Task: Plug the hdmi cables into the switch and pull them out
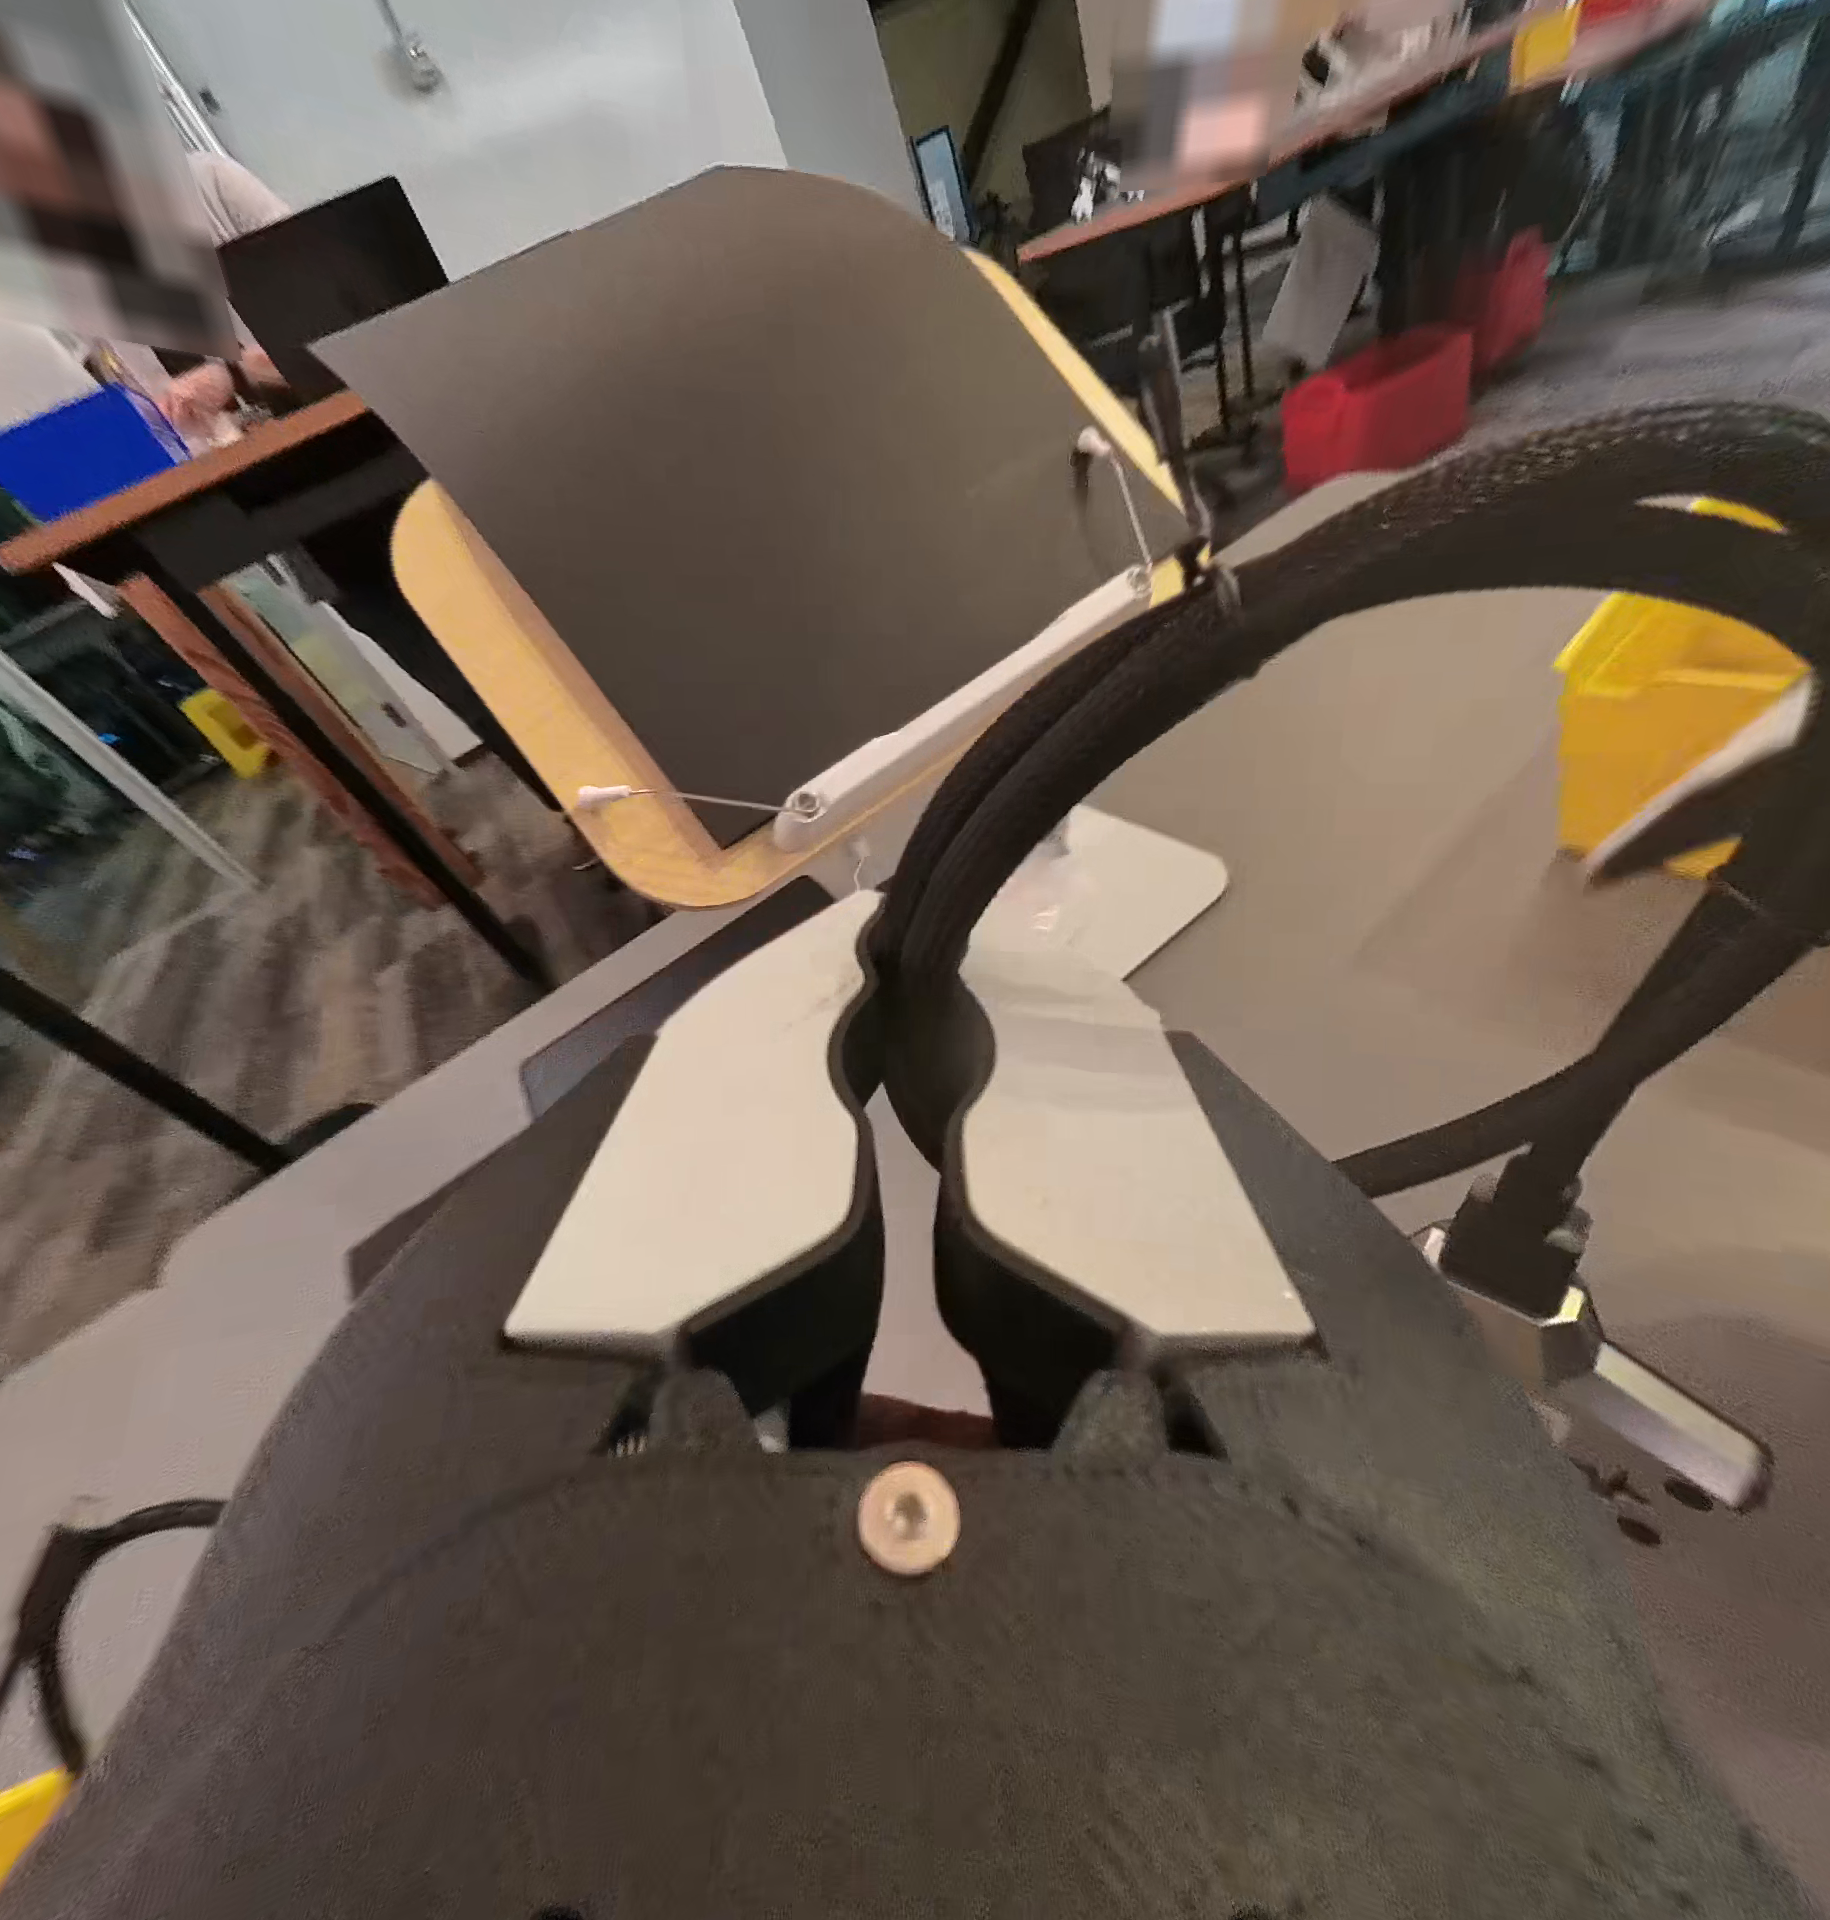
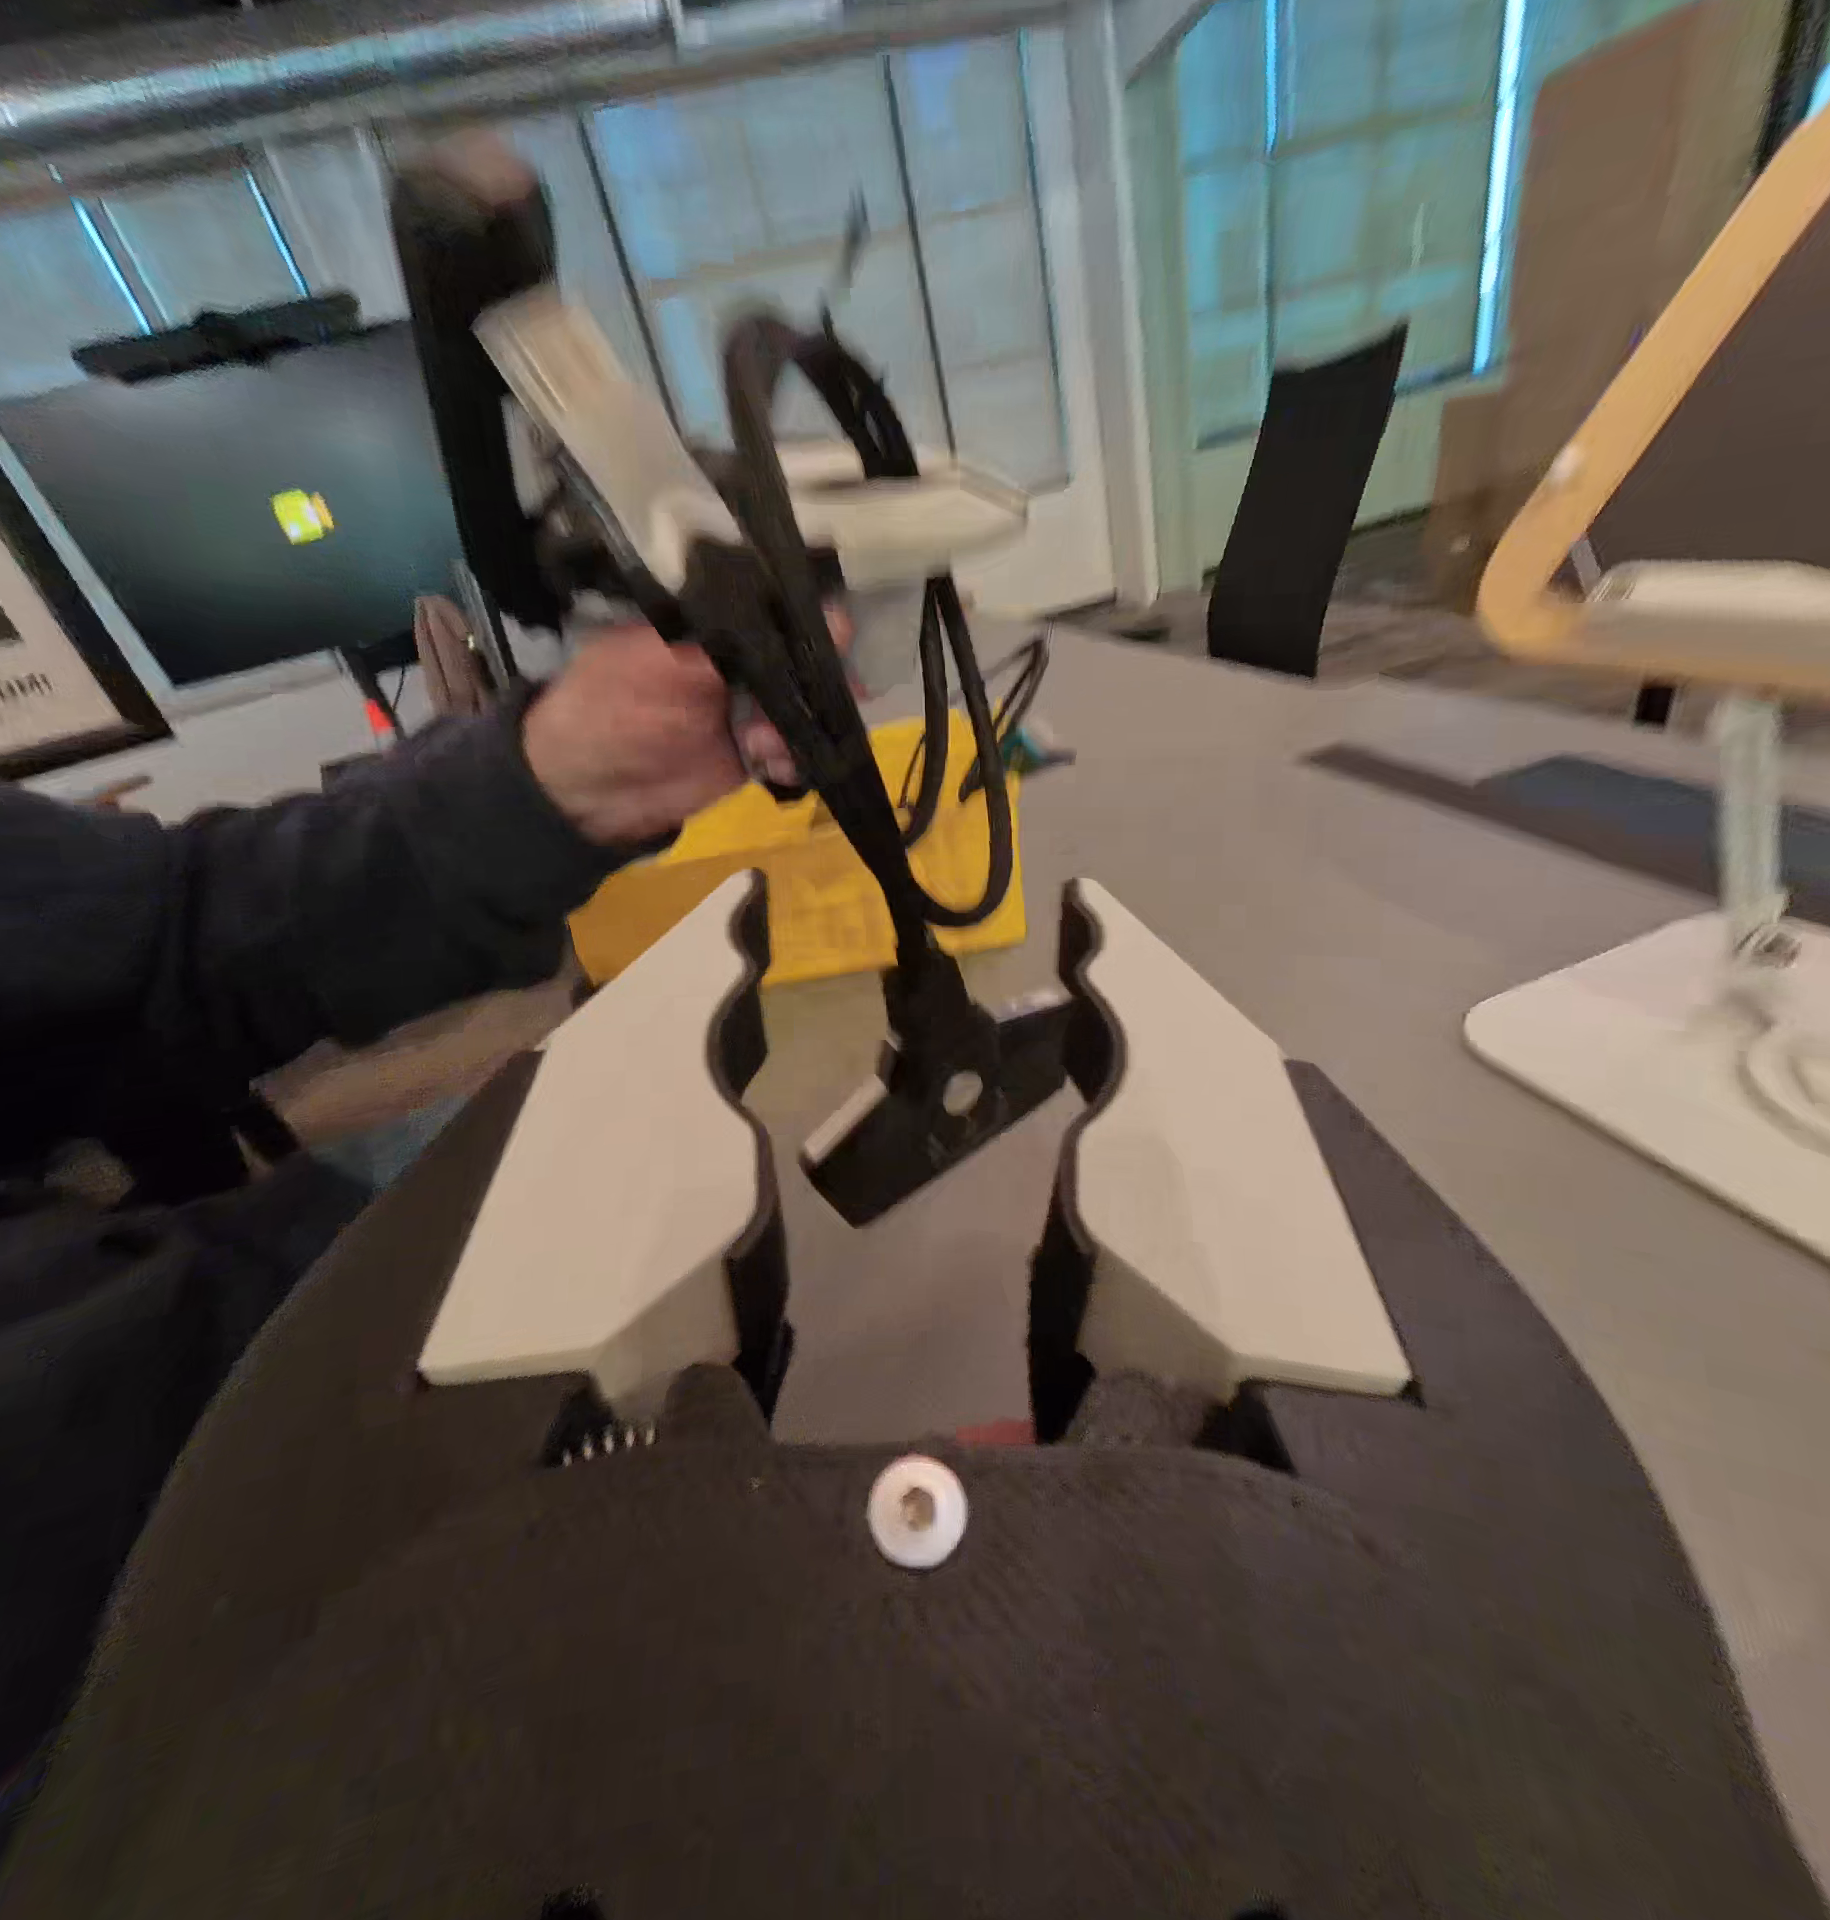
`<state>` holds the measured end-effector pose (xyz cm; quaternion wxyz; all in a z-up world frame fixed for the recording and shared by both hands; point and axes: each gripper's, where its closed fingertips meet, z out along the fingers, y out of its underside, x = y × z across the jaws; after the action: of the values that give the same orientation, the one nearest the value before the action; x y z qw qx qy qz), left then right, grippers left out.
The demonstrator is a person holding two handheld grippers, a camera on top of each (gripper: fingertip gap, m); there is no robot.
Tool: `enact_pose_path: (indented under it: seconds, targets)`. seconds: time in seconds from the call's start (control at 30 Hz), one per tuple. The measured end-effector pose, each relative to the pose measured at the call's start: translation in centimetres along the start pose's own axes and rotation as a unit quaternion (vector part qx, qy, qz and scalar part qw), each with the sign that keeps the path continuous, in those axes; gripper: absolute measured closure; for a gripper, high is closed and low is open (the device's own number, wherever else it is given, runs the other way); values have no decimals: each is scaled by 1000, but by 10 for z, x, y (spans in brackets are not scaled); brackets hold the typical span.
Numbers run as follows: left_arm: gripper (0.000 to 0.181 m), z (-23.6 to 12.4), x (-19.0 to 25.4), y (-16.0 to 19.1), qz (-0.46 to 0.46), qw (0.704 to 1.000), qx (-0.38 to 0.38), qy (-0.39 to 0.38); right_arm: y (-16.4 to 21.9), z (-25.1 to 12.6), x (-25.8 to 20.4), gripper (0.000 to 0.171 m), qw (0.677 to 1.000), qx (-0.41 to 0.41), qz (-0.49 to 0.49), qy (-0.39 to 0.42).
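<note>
The setting is an open office with grey carpet, wood-topped desks and large windows. The work surface is a grey tabletop [image 1: 1306, 748]. At its far edge stands a white stand [image 1: 1129, 883] that carries a dark board with a pale wood rim [image 1: 682, 499].

Left tongs [image 1: 916, 997]: pressed together on a bundle of black braided hdmi cables [image 1: 1025, 748], pinched between the fingertips. From the pinch point the bundle arches up and to the right, then drops. One cable ends in a black plug seated in the switch [image 1: 1555, 1340], a small silver-edged box that is tilted and sits just right of the tongs, low toward the tabletop. Whether the switch touches the tabletop cannot be told.

Right tongs [image 2: 911, 997]: spread apart, holding nothing. In the right wrist view the switch [image 2: 911, 1132] appears between the open fingers but beyond them, hanging tilted from its cable. Behind it, a hand [image 2: 630, 748] in a dark sleeve grips the other tool, with the cable loops draped over it. A yellow bin [image 2: 817, 894] sits on the tabletop behind the switch.
</note>
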<state>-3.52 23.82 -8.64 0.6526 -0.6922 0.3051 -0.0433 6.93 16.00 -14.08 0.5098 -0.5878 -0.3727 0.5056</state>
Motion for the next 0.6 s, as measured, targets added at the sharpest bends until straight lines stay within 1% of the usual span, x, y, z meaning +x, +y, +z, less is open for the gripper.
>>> enact_pose_path:
  seconds: [0.07, 0.1, 0.13, 0.2, 0.3, 0.37, 0.47, 0.6]
  targets:
    - [177, 1, 5, 0, -41, 999, 9, 13, 20, 16, -7, 97, 999, -32, -30, -15]
    - [177, 3, 11, 0, -62, 998, 13, 24, 25, 24, -13, 93, 998, -38, -49, -24]
    - [177, 5, 18, 2, -77, 996, 16, 33, 28, 31, -19, 93, 996, -43, -69, -33]
    - [177, 10, 33, 6, -98, 994, 16, 53, 30, 41, -28, 102, 992, -50, -105, -43]
    - [177, 14, 48, 8, -142, 987, 27, 78, 37, 45, -25, 149, 987, -79, -136, -35]
    - [177, 16, 54, 8, -175, 978, 41, 105, 36, 41, -23, 157, 986, -88, -135, -35]
    - [176, 21, 57, 15, -204, 968, 49, 134, 35, 33, -9, 164, 985, -115, -126, -6]
    - [170, 29, 58, 27, -224, 961, 35, 160, 34, 27, 8, 167, 984, -143, -98, 29]
